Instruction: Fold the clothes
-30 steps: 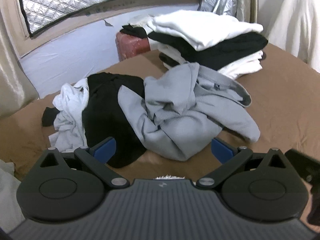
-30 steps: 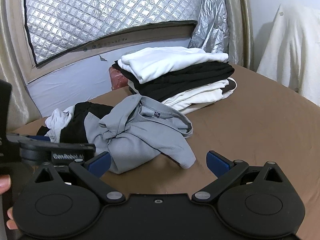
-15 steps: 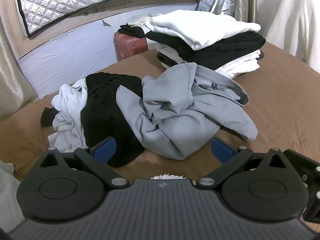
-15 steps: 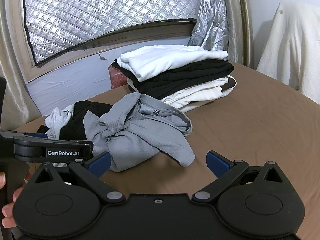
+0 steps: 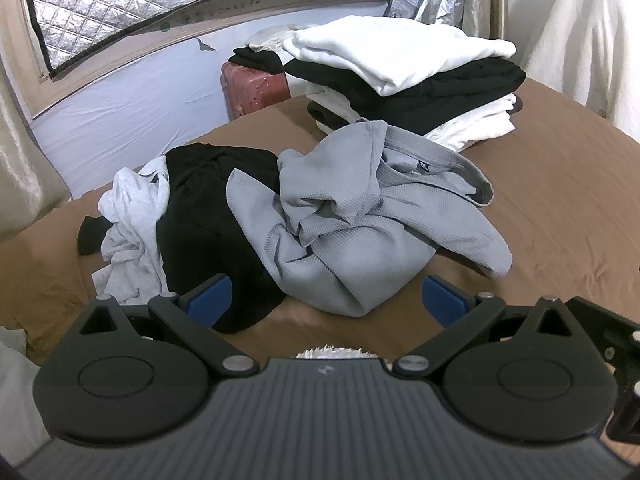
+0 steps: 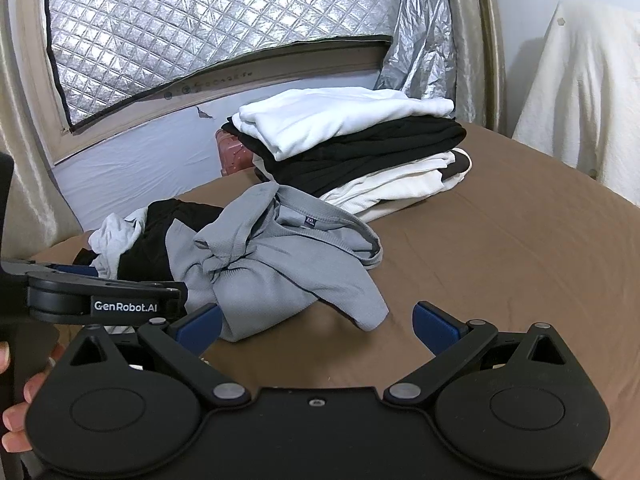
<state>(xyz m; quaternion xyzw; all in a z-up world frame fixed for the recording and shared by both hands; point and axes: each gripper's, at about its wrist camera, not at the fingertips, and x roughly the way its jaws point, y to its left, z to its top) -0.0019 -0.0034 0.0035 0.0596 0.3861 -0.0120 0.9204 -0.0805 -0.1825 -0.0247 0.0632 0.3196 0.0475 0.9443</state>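
hovering | left gripper [image 5: 326,300], right gripper [image 6: 316,320] fingers released | crumpled grey shirt [image 5: 360,220] collar faces right

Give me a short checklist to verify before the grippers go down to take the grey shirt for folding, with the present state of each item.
1. Left gripper open and empty: ok.
2. Right gripper open and empty: ok.
3. Grey shirt reachable, nothing lying on it: ok; it is crumpled, on top of the loose heap.
4. Grey shirt separate from the black garment: not ok; its left edge overlaps the black one.
5. Collar found for orientation: ok; the label shows. Sleeves and hem: cannot tell.
6. Bare brown bed cover for spreading: ok, on the right, in front of the folded stack.
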